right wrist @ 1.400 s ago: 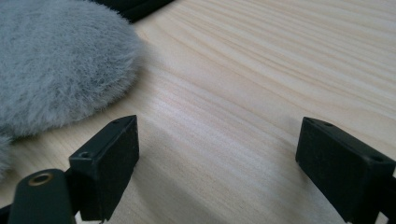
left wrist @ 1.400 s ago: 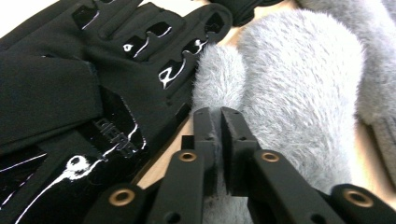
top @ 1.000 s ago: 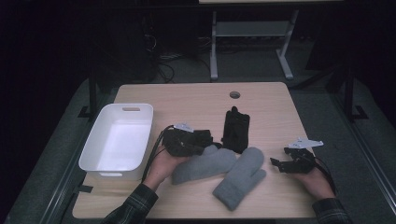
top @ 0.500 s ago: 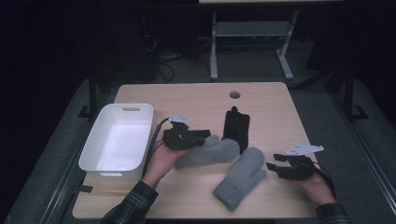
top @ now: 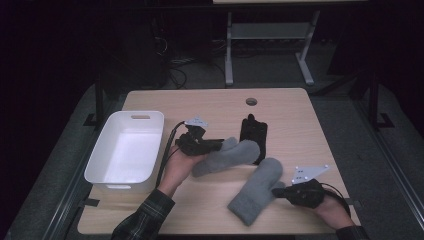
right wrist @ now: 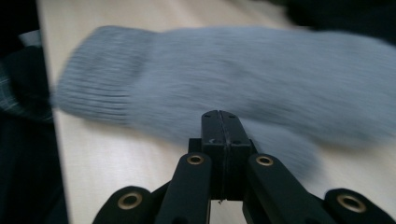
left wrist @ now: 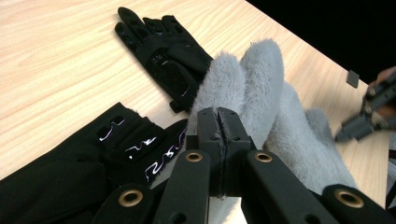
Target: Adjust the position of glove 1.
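Note:
Two grey fleece mittens and two black gloves lie on the wooden table (top: 210, 102). My left gripper (top: 220, 145) (left wrist: 218, 114) is shut on the first mitten (top: 235, 155) (left wrist: 275, 93) near its thumb, with the mitten's end raised over a black glove (top: 252, 135) (left wrist: 163, 51). The other black glove (left wrist: 93, 158) lies just under my left jaws. My right gripper (top: 276, 191) (right wrist: 218, 116) is shut, its tips against the thumb side of the second mitten (top: 255, 192) (right wrist: 233, 65). I cannot tell whether fabric is pinched there.
A white plastic bin (top: 102, 165) stands empty at the table's left, close to the left hand. A round cable hole (top: 251, 101) sits near the far edge. Bare wood lies at the far side and the right. My right gripper appears far off (left wrist: 369, 116).
My left gripper has carried the first mitten away from me, towards the black glove. My right gripper has slid left and nearer to me, up to the second mitten's thumb.

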The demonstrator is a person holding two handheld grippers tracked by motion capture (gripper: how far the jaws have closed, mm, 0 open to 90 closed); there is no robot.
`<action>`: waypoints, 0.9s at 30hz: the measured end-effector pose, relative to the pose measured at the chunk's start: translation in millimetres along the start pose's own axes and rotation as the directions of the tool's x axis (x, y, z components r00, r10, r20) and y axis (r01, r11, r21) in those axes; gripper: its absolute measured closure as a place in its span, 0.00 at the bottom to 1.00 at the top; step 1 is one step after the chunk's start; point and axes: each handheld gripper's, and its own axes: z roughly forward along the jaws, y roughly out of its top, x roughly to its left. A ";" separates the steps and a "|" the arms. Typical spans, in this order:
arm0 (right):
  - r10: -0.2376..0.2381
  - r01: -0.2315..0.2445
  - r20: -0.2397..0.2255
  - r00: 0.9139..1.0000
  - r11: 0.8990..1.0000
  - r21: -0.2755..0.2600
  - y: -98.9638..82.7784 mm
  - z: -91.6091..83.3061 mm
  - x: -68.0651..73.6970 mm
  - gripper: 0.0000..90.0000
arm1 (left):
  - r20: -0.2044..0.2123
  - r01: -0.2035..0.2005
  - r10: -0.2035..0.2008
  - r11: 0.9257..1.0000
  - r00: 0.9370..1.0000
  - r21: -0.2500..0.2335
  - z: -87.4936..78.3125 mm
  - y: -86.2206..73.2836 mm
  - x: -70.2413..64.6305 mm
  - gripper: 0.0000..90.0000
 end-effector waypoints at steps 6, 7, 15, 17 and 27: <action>-0.052 0.054 -0.087 0.995 0.998 0.029 7.8 16.2 13.4 1.00 | -0.001 -0.008 0.008 1.000 1.000 0.000 3.6 2.6 -1.0 0.99; -0.054 0.058 -0.097 0.994 0.998 0.036 9.3 19.4 14.9 1.00 | -0.003 -0.009 0.009 1.000 1.000 0.001 4.5 2.8 -1.3 0.99; -0.083 0.090 -0.143 0.986 0.995 0.045 21.6 36.5 22.5 1.00 | -0.003 -0.005 0.005 1.000 1.000 0.014 11.7 2.3 -7.1 0.99; -0.094 0.102 -0.148 0.984 0.994 0.048 25.5 41.1 25.0 1.00 | -0.004 -0.007 0.007 1.000 1.000 0.016 12.2 2.4 -7.6 0.99; -0.139 0.149 -0.161 0.977 0.987 0.054 39.6 59.2 32.0 1.00 | 0.003 -0.011 0.011 0.999 1.000 0.035 18.0 0.6 -14.3 0.99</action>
